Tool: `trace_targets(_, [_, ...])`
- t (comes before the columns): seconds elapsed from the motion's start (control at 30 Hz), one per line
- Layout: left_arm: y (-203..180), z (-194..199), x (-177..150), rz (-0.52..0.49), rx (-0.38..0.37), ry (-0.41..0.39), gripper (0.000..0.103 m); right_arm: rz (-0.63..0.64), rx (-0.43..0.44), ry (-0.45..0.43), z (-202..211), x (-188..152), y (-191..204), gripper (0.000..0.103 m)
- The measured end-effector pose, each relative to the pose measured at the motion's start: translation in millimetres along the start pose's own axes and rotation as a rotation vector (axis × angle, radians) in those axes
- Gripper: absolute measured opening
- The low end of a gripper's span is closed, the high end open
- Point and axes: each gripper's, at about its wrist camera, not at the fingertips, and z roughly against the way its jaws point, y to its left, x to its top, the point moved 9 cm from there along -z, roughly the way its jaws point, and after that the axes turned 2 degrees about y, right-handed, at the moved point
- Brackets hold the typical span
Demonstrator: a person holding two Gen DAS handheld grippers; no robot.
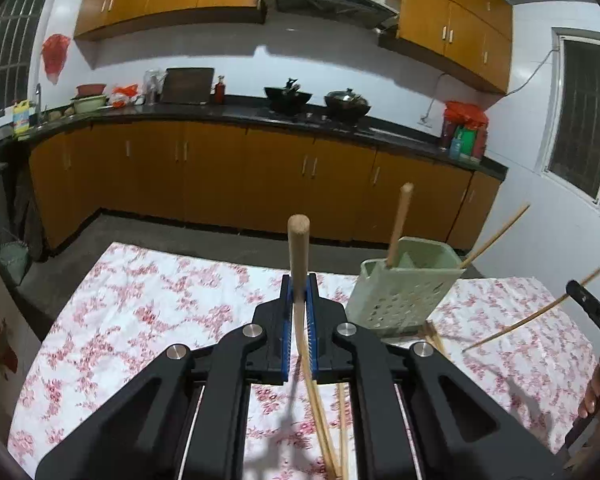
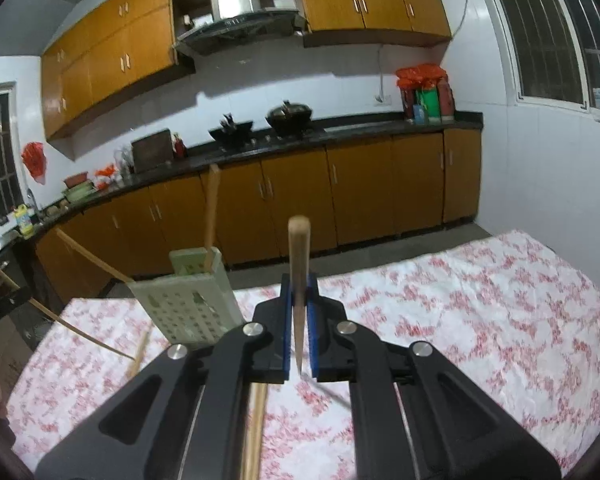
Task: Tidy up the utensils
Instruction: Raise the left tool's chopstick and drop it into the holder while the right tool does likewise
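Only slim round wooden chopsticks (image 1: 299,256), perforated green plastic holder (image 1: 400,292), floral cloth (image 1: 140,312)

The pale green perforated utensil holder (image 1: 404,288) stands upright on the floral tablecloth (image 1: 140,312) with a wooden chopstick (image 1: 400,224) leaning out of it, more chopsticks (image 1: 328,432) lie flat on the cloth near the holder, and two chopsticks (image 1: 299,256) (image 2: 299,264) are raised above the cloth.
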Motion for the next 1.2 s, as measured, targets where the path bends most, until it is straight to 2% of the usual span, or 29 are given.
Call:
trace_targets(0.17, [-21,23,24,-0.026,-0.063,-0.048,0.007,-0.001,0.089,-0.083,27,41,22,0.008])
trace_targets(0.4, [-60,49,64,-0.06,-0.126,-0.168,0.007,0.022,0.189,-0.221,57,89,61,0.008])
trace_targets(0.6, [-85,47,110,-0.038,-0.132,-0.303,0.007,0.043,0.203,-0.278,46,113,86,0.008])
trace_targets(0.73, [-92,32,122,-0.024,-0.117,-0.348,0.007,0.039,0.196,-0.285,26,120,92,0.008])
trace_targets(0.9, [-96,4,114,-0.017,-0.122,-0.328,0.007,0.036,0.185,-0.254,-8,118,95,0.008])
trace_targets(1.2, [-92,-37,83,-0.01,-0.133,-0.217,0.007,0.036,0.18,-0.153,-50,95,93,0.009])
